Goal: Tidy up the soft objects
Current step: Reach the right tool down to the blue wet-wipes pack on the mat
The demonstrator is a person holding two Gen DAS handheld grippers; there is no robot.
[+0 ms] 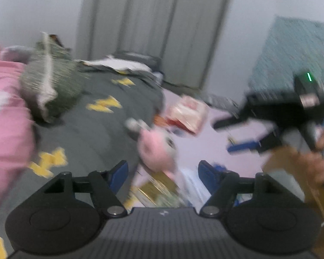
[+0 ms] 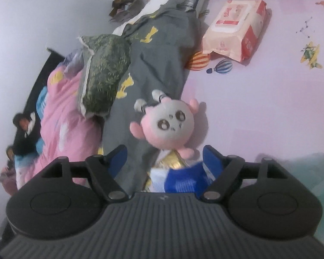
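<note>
Hovering fingers: left gripper [image 1: 163, 171] and right gripper [image 2: 164, 157] both hang over the bed, each with its blue-padded fingers apart and nothing clamped between them.
Right gripper, other view: in the left wrist view it [image 1: 235, 133] sits off to the right of the left fingers, a hand [image 1: 317, 161] gripping its handle, a green light lit on its body.
Between the fingers, nearest: a blue and white packet with a gold one [image 2: 172, 164] just beyond it; any print is too blurred to read.
Task's thing: pink plush toy [image 2: 171, 124], face up, white face with large brown eyes, lying just ahead of the right fingers, half on the grey blanket [image 2: 162, 60] and half on the pink sheet [image 2: 270, 108].
Left of the fingers: green patterned pillow [image 2: 103, 73] against a pink quilt [image 2: 62, 116].
Farther, right of the fingers: wipes pack [image 2: 235, 32], pale with red panels; its writing cannot be read.
Sheet print: striped balloons [image 2: 209, 62] and a small plane [image 2: 311, 56].
Left view: heavily motion-blurred.
</note>
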